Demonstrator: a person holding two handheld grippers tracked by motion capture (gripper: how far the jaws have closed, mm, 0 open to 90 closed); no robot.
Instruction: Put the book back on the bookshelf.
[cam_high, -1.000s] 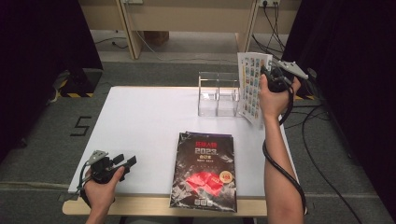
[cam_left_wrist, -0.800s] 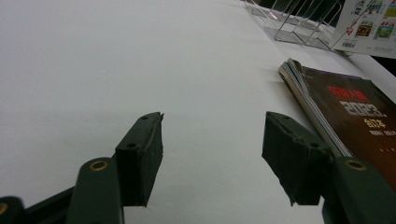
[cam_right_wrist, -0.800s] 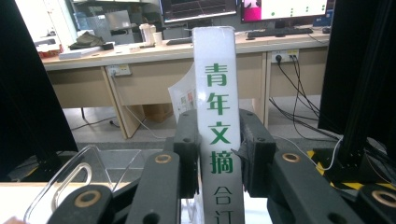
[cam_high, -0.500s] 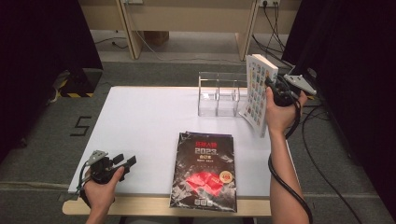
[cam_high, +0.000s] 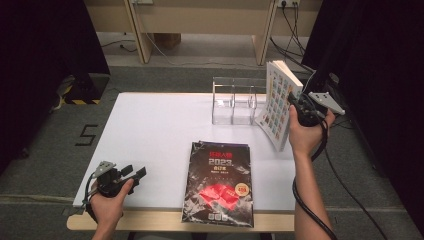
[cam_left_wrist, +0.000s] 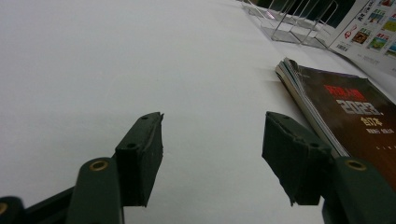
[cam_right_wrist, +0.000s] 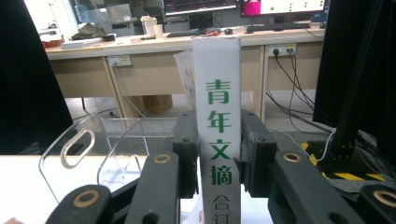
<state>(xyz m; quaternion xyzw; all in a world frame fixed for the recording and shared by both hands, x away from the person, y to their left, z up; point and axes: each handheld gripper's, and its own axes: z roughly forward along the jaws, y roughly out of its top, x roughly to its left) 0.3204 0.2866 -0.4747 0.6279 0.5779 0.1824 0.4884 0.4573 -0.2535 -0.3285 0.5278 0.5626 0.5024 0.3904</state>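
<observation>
Beside the clear acrylic rack, at its right end: thick white book clamped upright in right gripper.

Spine of white book pinched between both black pads of right gripper, green characters running down it, cover tilted slightly toward the rack's empty slots, lower edge just beside the rack and close to the white desk. Nearer than the rack, toward the front desk edge: dark magazine lying flat, red print on its cover. Far from the rack, at the front left corner: left gripper held low over bare desk, fingers apart with nothing between, magazine just to one side.
</observation>
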